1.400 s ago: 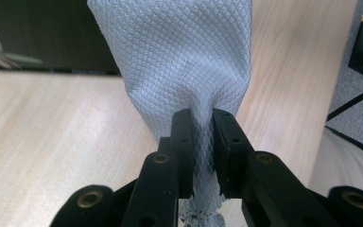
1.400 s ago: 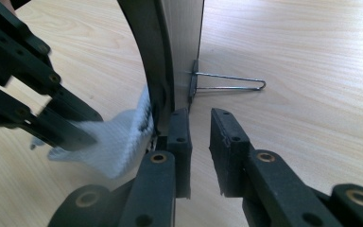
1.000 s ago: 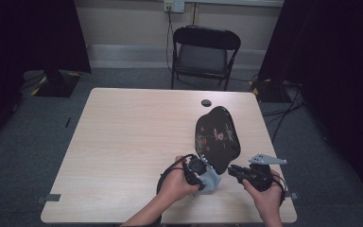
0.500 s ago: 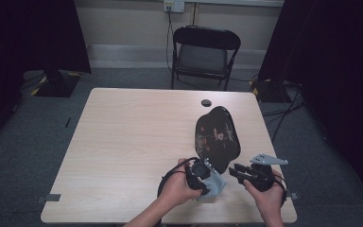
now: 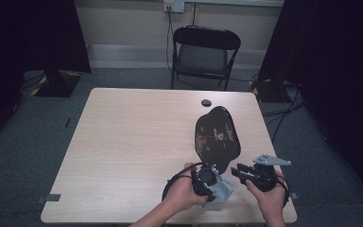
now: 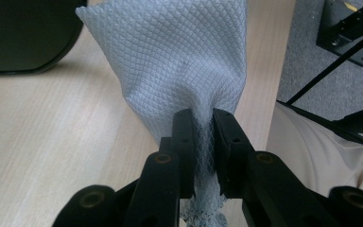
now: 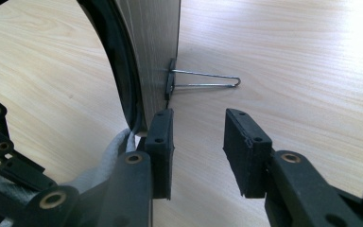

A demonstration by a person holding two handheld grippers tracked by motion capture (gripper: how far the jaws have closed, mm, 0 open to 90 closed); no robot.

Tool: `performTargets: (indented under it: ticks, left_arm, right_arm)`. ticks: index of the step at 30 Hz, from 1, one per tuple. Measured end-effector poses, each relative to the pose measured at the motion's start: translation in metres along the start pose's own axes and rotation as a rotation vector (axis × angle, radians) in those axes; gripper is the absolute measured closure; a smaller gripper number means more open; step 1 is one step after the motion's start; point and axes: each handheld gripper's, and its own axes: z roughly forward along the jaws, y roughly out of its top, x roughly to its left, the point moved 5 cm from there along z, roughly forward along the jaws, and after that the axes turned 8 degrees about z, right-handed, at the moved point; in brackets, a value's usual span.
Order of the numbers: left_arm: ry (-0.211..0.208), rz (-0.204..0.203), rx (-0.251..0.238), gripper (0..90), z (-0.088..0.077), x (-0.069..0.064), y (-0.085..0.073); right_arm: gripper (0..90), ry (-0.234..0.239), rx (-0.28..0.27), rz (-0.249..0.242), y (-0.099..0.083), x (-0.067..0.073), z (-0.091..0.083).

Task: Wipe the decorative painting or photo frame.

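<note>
A black oval plate (image 5: 216, 137) with a flower pattern lies tilted at the table's right side. In the right gripper view it is a dark rim with a wood-grain back (image 7: 151, 47) and a wire stand (image 7: 208, 80). My left gripper (image 5: 207, 181) is shut on a white waffle-weave cloth (image 6: 184, 61), which fans out beyond the jaws near the plate's front edge (image 6: 23, 33). My right gripper (image 7: 198, 137) has just been opening. Its jaws stand apart with nothing between them, the left one right beside the plate's rim. The cloth (image 7: 106, 161) bunches just left of it.
A small black round disc (image 5: 206, 102) sits on the table (image 5: 123, 142) near its far edge. A black folding chair (image 5: 205, 52) stands behind the table. Both hands work close to the table's front right edge, and a pale trouser leg (image 6: 312, 146) lies past it.
The left hand with the cloth has shifted a little to the right, toward the plate's front edge. The right hand has stayed where it was.
</note>
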Motion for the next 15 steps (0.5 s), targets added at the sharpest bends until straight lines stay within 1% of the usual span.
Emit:
performTargets:
  ticks: [4, 6, 7, 8, 10, 12, 13, 15]
  left_arm:
    - [-0.015, 0.012, 0.005, 80.2, 0.004, -0.005, 0.002]
    - [-0.009, 0.022, 0.003, 80.2, 0.005, -0.005, 0.003]
    - [0.002, 0.020, 0.004, 80.2, 0.005, -0.002, 0.003]
    - [0.006, 0.004, -0.001, 80.2, 0.006, 0.000, 0.003]
    - [0.017, -0.008, -0.005, 80.2, 0.007, 0.006, 0.002]
    - [0.034, -0.026, 0.007, 80.2, 0.006, 0.014, 0.000]
    - [0.041, -0.033, 0.001, 80.2, 0.006, 0.017, -0.001]
    - [0.068, -0.048, 0.002, 80.1, 0.005, 0.025, -0.003]
  right_arm:
    - [64.0, -0.001, -0.004, 0.002, 0.000, -0.001, -0.001]
    - [64.0, -0.002, -0.005, 0.004, 0.000, -0.001, -0.001]
    - [64.0, -0.002, -0.005, 0.003, 0.000, -0.001, -0.001]
    - [63.8, -0.003, -0.005, 0.003, 0.000, 0.000, -0.002]
    - [63.6, -0.002, -0.006, 0.002, 0.000, 0.000, -0.002]
    - [63.5, -0.002, -0.005, 0.003, 0.000, 0.000, -0.002]
    - [63.5, -0.001, -0.006, 0.003, 0.000, 0.000, -0.002]
    - [63.5, -0.002, -0.003, 0.004, -0.001, -0.001, -0.001]
